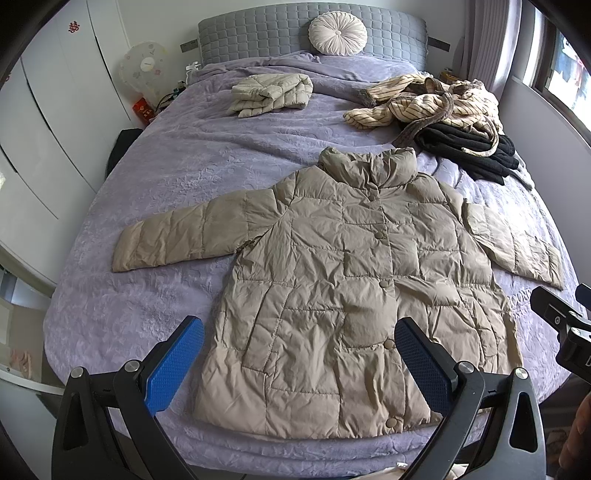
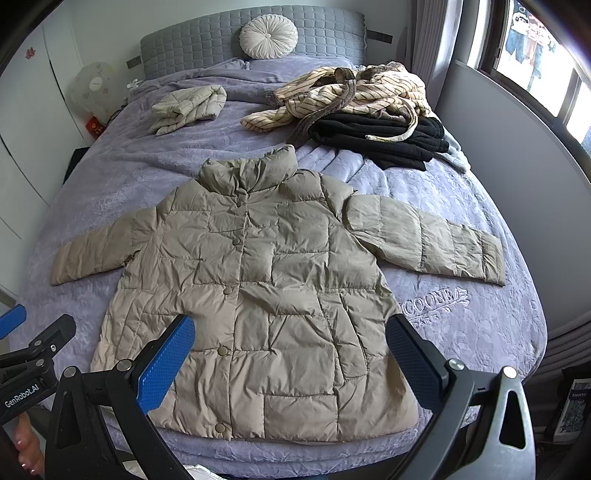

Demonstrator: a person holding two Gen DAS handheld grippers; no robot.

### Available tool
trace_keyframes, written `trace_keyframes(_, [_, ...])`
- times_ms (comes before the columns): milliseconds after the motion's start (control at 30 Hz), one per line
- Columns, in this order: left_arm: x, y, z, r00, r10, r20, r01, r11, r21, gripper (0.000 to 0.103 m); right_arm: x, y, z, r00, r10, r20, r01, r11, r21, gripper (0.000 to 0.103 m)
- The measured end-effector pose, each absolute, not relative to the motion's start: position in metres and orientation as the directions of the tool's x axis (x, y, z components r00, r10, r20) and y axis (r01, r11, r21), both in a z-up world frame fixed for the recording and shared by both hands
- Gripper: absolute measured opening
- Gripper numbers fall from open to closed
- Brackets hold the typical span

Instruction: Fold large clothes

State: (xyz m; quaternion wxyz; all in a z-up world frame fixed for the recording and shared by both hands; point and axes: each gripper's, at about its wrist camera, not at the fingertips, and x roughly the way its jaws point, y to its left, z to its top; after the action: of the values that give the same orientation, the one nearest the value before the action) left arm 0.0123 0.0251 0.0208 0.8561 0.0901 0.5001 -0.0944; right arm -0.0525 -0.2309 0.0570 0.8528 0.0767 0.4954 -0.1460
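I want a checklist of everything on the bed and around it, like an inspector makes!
Surface: bed under a purple cover, wrinkled near the headboard.
Job's things: tan coat spread flat, front up, buttoned, both sleeves out.
Clutter: folded pale jacket; striped garment heaped on black clothes; round cushion against the headboard.
Grippers: left hand-held gripper open, above the coat's hem; right hand-held gripper open, above the hem, holding nothing.
Cables: nothing seen clearly.
Surroundings: fan and white wardrobe on one side, window with curtain on the other.
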Motion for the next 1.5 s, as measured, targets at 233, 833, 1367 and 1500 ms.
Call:
trace_keyframes(233, [0.013, 0.026, 0.022, 0.464, -0.079, -0.882, 0.262, 0.964, 0.051, 0.103, -0.051, -0.227, 0.052, 0.464, -0.149, -0.873, 0.306, 0.952, 0.0, 0.103])
trace_keyframes(833, [0.076, 0.118, -0.037, 0.385, -0.154, -0.91, 0.163, 0.982, -0.097, 0.103, 0.013, -0.173, -0.009, 0.33, 0.038, -0.943, 0.196, 0.975, 0.108, 0.103])
trace_keyframes(1367, [0.241, 0.289, -0.205, 0.417, -0.296, -0.859, -0.215, 0.886, -0.41, 0.103, 0.092, -0.091, -0.114, 0.198, 0.098, -0.975, 0.08, 0.99, 0.116, 0.103])
trace_keyframes(1500, [0.275, 0.32, -0.243, 0.426, -0.306, -0.851, -0.294, 0.843, -0.45, 0.103, 0.107, -0.081, -0.134, 0.22, 0.108, -0.969, 0.05, 0.991, 0.121, 0.103])
